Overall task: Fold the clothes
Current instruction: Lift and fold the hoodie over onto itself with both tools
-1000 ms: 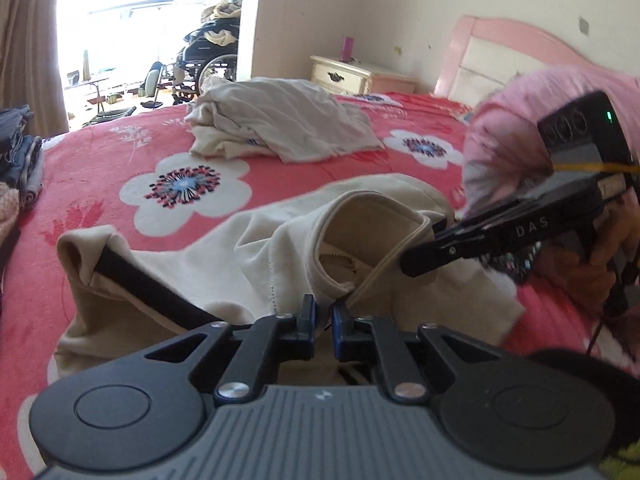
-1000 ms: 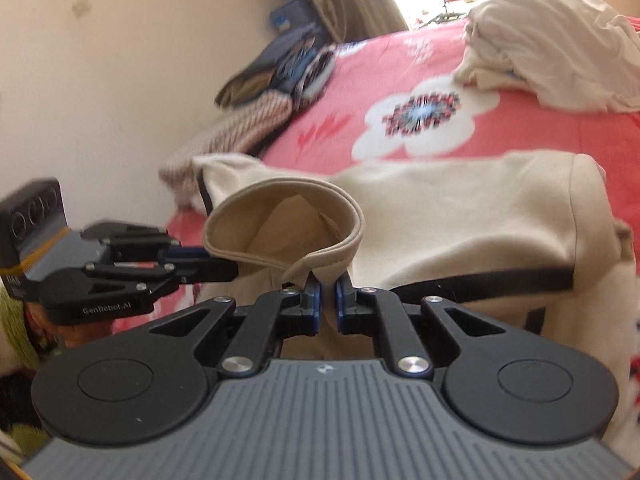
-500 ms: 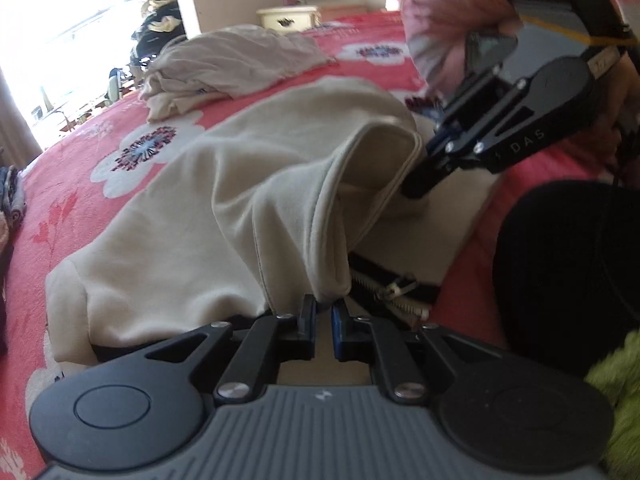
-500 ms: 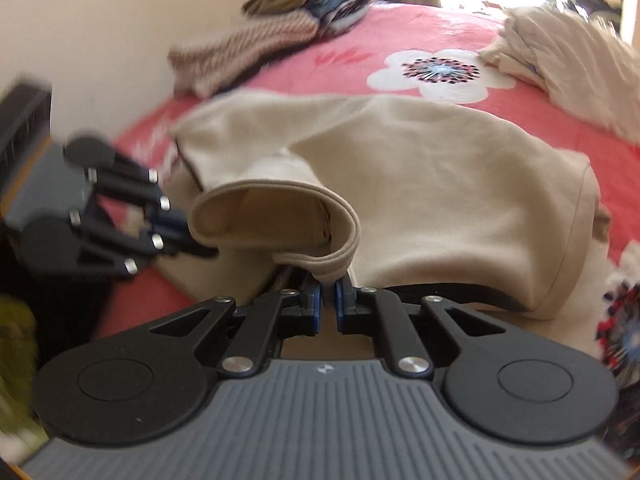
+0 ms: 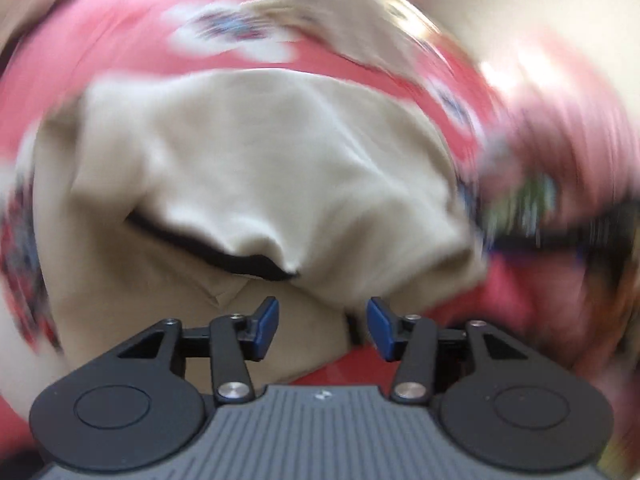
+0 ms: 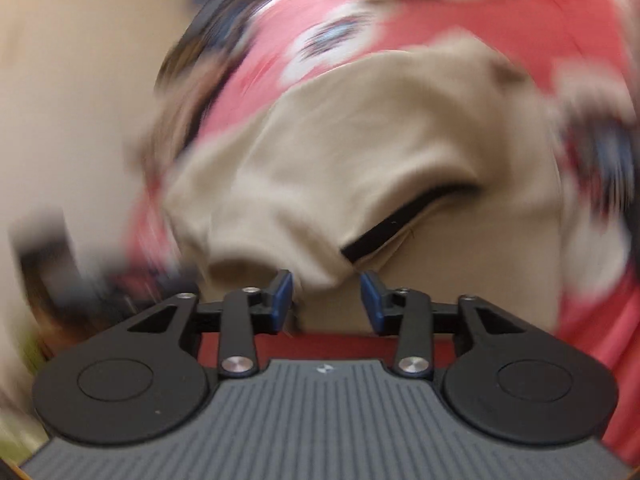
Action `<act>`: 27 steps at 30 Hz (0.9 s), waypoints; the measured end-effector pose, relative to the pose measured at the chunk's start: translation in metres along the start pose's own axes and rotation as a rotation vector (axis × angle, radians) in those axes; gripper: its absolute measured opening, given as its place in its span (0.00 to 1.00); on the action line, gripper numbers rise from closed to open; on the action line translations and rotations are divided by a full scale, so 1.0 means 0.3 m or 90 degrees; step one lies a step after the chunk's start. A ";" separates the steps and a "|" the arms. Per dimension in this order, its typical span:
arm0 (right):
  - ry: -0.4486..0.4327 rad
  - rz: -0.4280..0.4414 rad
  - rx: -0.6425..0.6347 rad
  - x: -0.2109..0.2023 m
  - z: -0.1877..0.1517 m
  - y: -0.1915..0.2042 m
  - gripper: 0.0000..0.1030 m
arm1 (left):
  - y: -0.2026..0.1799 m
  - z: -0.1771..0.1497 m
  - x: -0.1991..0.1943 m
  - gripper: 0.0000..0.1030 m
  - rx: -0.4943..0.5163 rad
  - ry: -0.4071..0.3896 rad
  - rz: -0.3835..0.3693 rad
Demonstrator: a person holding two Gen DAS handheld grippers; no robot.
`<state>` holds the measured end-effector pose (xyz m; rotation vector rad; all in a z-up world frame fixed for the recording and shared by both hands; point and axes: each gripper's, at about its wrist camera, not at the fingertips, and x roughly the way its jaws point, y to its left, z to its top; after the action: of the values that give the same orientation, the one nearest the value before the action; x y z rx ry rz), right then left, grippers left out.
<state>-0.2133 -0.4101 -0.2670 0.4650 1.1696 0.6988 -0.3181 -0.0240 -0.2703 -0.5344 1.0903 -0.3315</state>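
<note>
My left gripper (image 5: 323, 322) pointed down at the cream garment (image 5: 256, 152), which lay spread on the bed (image 5: 132, 32) with its red, flower-printed cover. The fingers (image 5: 267, 322) were opening, about half apart, and their blue pads pressed on nothing; a loose fold of the cream cloth hung down into the gap between them, touching neither pad as far as I could tell. Just beyond the fingers a black trim line (image 5: 224, 254) ran along the garment's folded edge.

My right gripper (image 6: 326, 302) also pointed down at the same cream garment (image 6: 360, 140), near the bed's (image 6: 500, 16) close edge. Its fingers (image 6: 282, 300) were opening too, standing at a middling width, with the bunched cloth edge sagging into the gap between the pads and not clamped by them. A black trim line (image 6: 400, 224) slanted across the fabric just past the right-hand finger.

Both views were badly smeared with motion. At the far edge of the bed a second pale heap of cloth (image 5: 320, 4) showed in the left wrist view, too blurred to describe further. A dark smear at the right of that view could have been my other gripper, but I could not tell.
</note>
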 end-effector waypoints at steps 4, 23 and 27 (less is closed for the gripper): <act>-0.033 0.097 0.316 0.024 0.004 -0.160 0.48 | 0.142 0.009 0.047 0.54 -0.235 -0.005 -0.098; 0.047 0.162 0.539 0.196 -0.053 -0.253 0.59 | 0.267 -0.042 0.239 0.64 -0.408 -0.006 -0.232; 0.048 0.156 0.492 0.203 -0.034 -0.238 0.54 | 0.259 -0.046 0.238 0.35 -0.386 -0.015 -0.205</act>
<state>-0.1913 -0.4174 -0.3585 1.2545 1.4520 0.4487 -0.2999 0.0009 -0.3722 -1.2586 1.0765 -0.2679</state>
